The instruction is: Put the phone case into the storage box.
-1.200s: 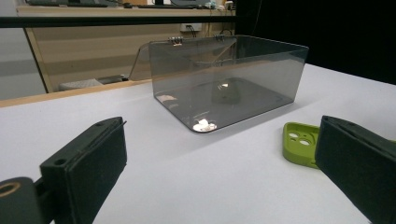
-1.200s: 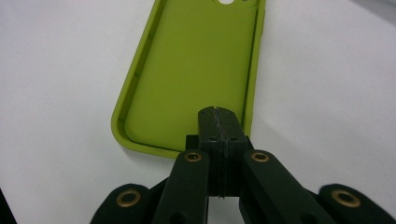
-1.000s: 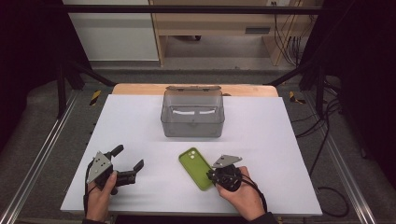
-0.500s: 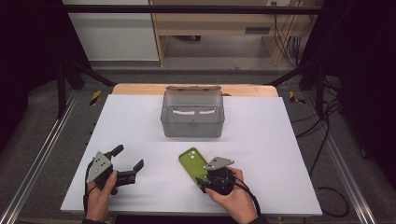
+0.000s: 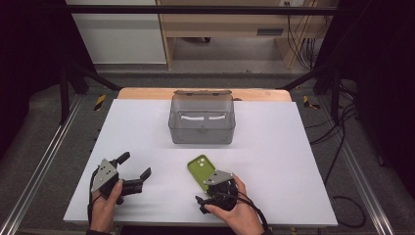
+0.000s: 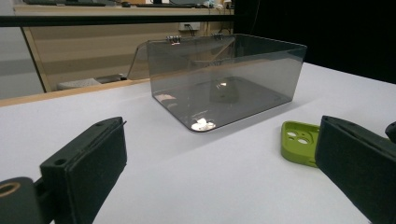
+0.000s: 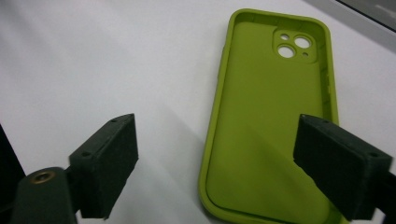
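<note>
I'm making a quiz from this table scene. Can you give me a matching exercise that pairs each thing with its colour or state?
Things:
1. phone case
2. storage box
3. right gripper
4. table

Descriptions:
A. white, flat surface
B. smoky transparent, lid folded back
C. olive green, hollow side up
D. black jaws open, just been opening, one at each side of the case's near end

Pairs: 1-C, 2-B, 3-D, 4-A
</note>
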Action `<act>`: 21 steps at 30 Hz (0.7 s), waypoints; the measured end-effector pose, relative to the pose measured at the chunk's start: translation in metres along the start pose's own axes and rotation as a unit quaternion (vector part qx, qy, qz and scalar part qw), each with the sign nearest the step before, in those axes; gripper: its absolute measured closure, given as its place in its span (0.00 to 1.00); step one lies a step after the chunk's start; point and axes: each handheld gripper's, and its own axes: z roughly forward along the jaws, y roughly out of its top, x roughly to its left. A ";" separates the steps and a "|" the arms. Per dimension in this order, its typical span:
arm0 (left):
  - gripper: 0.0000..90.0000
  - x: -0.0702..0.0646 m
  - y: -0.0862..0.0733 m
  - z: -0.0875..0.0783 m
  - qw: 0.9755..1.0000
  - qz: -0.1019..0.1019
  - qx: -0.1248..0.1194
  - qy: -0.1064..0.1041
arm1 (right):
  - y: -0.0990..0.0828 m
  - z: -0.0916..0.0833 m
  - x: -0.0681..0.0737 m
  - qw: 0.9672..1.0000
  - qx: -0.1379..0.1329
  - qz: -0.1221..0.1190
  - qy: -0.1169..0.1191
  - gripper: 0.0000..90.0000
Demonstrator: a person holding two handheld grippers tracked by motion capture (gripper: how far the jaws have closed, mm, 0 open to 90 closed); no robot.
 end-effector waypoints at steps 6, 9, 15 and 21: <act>0.02 0.000 0.000 0.000 1.000 0.001 0.000 -0.001 | 0.000 0.002 0.006 1.000 0.007 -0.005 -0.006 0.20; 0.02 0.000 0.000 0.000 1.000 0.001 0.001 -0.001 | -0.001 0.002 0.008 1.000 0.014 -0.010 -0.007 0.32; 0.02 -0.001 0.000 0.001 1.000 0.001 0.002 -0.002 | -0.003 0.002 0.009 0.999 0.028 -0.015 -0.005 0.54; 0.02 -0.001 0.000 0.001 1.000 0.002 0.002 -0.002 | -0.004 0.001 0.008 0.999 0.031 -0.013 -0.008 0.74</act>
